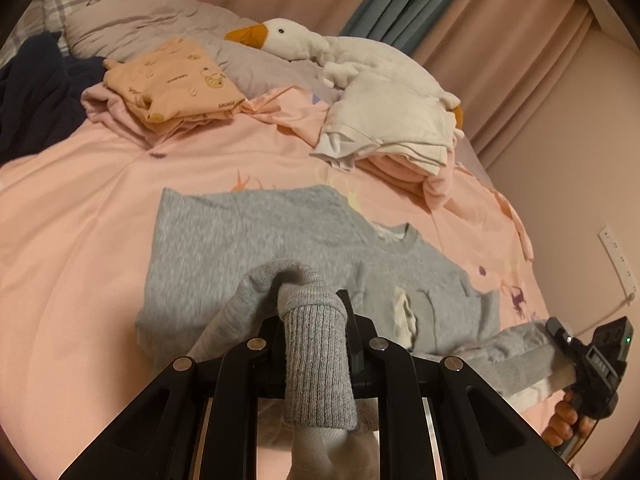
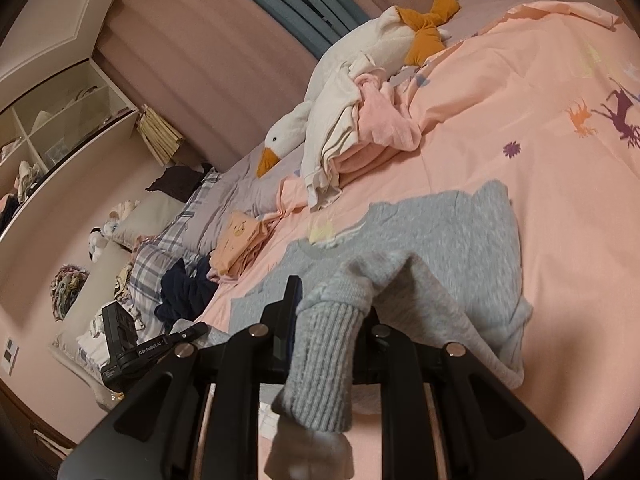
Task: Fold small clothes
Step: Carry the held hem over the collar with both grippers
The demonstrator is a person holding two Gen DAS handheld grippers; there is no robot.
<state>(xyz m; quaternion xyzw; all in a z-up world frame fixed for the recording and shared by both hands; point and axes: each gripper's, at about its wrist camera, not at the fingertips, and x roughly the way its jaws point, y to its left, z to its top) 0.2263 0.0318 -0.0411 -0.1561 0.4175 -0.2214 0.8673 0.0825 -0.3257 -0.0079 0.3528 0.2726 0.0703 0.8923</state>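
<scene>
Ribbed cuffs sit clamped in the left gripper [image 1: 312, 312] and right gripper [image 2: 332, 312], the grey sweatshirt [image 1: 248, 240] body lying ahead toward the bed [image 1: 72, 208] middle.

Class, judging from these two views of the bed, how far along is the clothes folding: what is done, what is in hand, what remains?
Done: an orange printed garment and a white one lie folded on pink piles. In hand: the grey sweatshirt is spread on the pink duvet, the left gripper and right gripper each shut on a ribbed cuff. Left: folding its sleeves and body, then probably the dark heap.
</scene>
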